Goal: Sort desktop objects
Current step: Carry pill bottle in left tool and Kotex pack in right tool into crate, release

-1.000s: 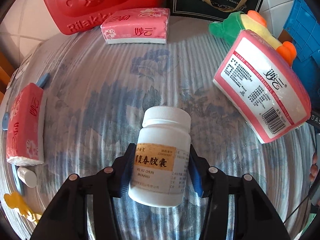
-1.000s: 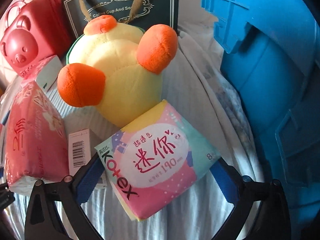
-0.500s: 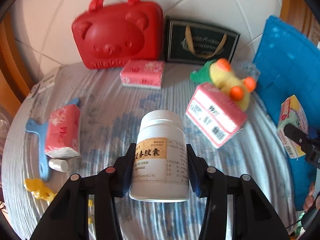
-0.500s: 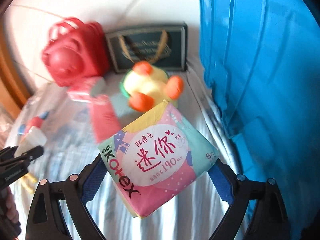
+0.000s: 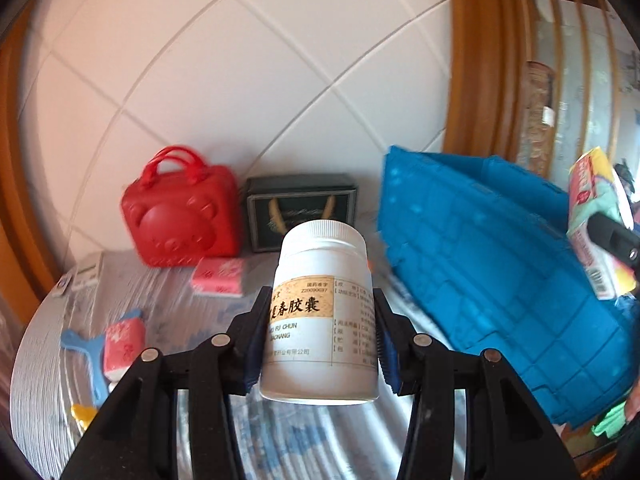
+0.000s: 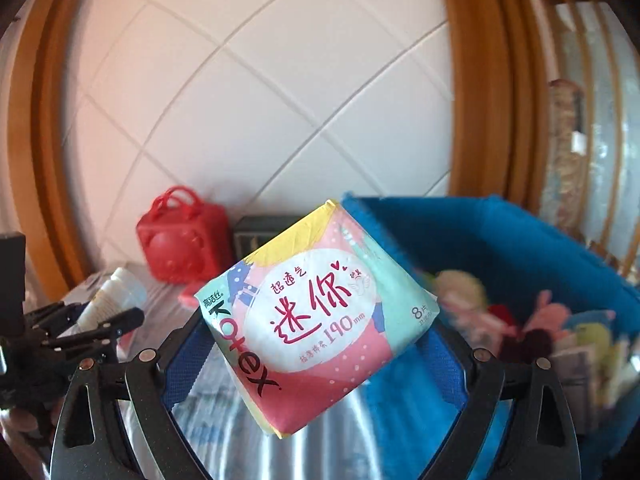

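**Both grippers loaded, blue bin lying to the right**

Fingers of the left gripper (image 5: 320, 336) are clamping a white pill bottle (image 5: 322, 316) by its sides, blue pads pressing on the label band. Bottle is standing upright btwn them, long axis running up and slightly away from the fingers, cap at the far end. Right gripper (image 6: 316, 344) is gripping a pink Kotex pad pack (image 6: 316, 320), pads squeezing two opposite corners so the pack is sitting diamond-wise btwn the fingers.

Key relation: blue bin (image 6: 500, 236) is lying just ahead and to the right of the right fingers, open top facing them, w/ the pack partly overlapping its near rim. From the left fingers the bin (image 5: 500, 264) is off to the right, side wall showing only. So the right hand looks nearer to a drop.

Bin is already holding a jumble of soft toys and packets; blur is making them hard to name. Red bear case (image 5: 182, 216) and dark gift bag (image 5: 300, 208) are sitting beyond the left fingers; contents hidden.
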Motion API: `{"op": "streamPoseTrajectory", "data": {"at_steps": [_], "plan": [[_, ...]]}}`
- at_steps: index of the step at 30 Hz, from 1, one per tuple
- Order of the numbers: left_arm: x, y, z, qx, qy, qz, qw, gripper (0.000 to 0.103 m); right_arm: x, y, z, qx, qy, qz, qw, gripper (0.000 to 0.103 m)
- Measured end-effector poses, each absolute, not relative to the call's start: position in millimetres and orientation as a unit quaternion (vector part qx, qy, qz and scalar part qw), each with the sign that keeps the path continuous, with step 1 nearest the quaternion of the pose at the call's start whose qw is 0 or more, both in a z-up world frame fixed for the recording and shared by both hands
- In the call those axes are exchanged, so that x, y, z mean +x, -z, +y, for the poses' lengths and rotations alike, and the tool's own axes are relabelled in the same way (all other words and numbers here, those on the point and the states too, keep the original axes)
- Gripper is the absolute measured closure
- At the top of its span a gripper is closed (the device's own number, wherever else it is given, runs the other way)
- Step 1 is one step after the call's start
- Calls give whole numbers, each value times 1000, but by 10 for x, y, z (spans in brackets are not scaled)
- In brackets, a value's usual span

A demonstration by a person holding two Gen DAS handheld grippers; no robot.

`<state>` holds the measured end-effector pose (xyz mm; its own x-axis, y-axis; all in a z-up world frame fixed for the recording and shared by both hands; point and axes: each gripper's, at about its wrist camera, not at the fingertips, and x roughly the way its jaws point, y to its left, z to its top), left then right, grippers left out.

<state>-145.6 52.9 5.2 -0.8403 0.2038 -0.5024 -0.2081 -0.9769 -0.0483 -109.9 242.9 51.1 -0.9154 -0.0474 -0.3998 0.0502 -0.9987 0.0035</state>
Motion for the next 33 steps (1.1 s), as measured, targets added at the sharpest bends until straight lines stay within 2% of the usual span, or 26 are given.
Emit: {"op": "streamPoseTrajectory", "data": {"at_steps": [4,10,18,25,33], "plan": [[-1427,-309,1047,-242,-956,15,164,57,-697,-792,2972,175,984,-11,-38,8],[-1387,-703,2040,-207,-949,46,234,57,-506,-905,3777,176,975,-10,-134,8],[-1423,-797,3188,-224,-929,83,281,57,-709,-798,4433,211,962,13,-172,8],[-1464,-676,3676,-244,-921,116,282,57,-895,-610,4799,237,955,38,-174,7],[-1492,-618,3815,-256,-919,125,271,57,-1028,-469,5031,250,950,55,-181,6]]}}
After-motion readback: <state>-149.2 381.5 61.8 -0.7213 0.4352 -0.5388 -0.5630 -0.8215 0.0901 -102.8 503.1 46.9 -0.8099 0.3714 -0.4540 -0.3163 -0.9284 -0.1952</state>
